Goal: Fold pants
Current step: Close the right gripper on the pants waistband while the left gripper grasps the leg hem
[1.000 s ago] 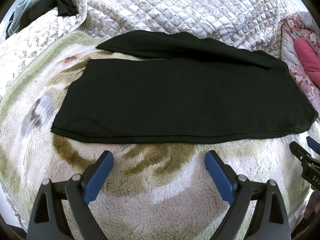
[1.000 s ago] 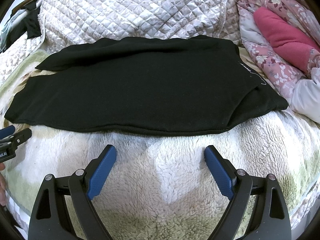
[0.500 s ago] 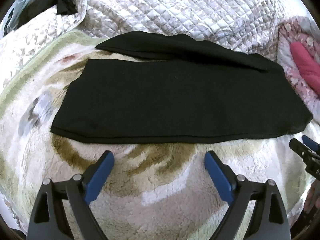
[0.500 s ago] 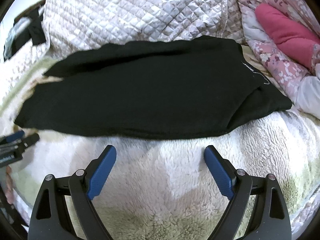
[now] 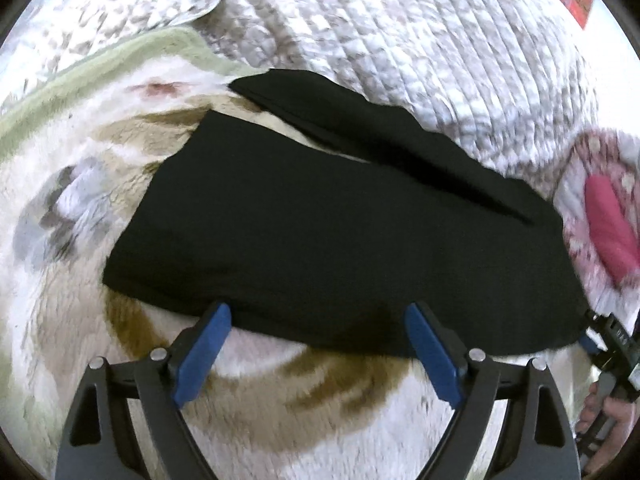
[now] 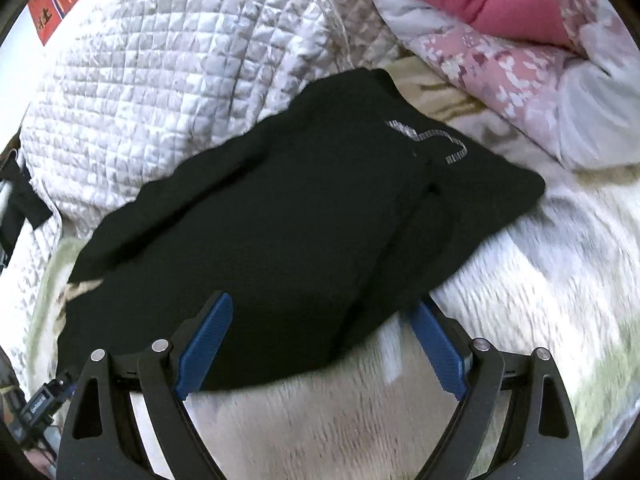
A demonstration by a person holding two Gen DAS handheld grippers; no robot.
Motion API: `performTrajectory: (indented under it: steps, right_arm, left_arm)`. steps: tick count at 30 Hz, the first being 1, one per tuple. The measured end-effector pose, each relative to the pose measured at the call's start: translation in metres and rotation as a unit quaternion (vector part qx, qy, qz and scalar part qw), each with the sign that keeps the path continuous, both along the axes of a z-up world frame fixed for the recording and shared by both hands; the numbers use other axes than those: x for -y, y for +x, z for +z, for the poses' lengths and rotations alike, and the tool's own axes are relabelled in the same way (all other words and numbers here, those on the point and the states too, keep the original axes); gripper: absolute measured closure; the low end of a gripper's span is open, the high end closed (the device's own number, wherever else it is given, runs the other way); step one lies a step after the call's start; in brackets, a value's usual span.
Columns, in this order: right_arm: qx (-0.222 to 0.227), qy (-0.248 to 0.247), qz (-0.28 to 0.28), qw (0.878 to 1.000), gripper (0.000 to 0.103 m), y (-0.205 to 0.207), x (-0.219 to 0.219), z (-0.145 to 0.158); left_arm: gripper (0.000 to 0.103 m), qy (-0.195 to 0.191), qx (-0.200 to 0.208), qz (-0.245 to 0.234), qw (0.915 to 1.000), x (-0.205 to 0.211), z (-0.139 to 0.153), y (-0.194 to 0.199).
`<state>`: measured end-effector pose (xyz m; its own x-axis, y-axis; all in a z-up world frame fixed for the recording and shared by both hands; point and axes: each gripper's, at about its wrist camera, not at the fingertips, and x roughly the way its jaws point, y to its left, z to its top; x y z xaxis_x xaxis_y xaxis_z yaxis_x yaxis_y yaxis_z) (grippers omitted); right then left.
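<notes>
Black pants [image 5: 340, 240] lie on the fleece blanket [image 5: 328, 420]; both spread grippers, left gripper [image 5: 318, 354] and right gripper [image 6: 320, 344], straddle their near hem.

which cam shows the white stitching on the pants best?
Right wrist view: the white stitching on the black pants is unobstructed near their far right end. Left wrist view shows the pants only as plain black, no stitching.

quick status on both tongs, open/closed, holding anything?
Left tongs: open, empty, at the near edge of the black pants.
Right tongs: open, empty, tips over the pants' near edge.
</notes>
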<state>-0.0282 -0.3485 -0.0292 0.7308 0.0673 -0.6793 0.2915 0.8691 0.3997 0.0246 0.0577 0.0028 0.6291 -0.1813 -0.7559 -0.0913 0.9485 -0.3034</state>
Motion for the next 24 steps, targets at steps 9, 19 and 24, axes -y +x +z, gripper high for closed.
performTrajectory:
  steps: [9,19,24]
  right_arm:
    - [0.022,0.022,-0.062,0.998,0.060,0.019,0.030,0.006]
    - [0.037,0.062,-0.080,0.994,0.097,0.007,0.053,0.013]
    - [0.051,0.069,-0.068,0.994,0.097,-0.022,0.050,0.036]
  left_arm:
    - [0.049,0.026,0.009,0.038,0.9989,-0.009,-0.003,0.020]
    - [0.100,0.028,0.012,0.061,0.9977,-0.030,0.008,0.018]
    - [0.100,0.023,0.033,0.054,0.9978,-0.035,0.038,-0.003]
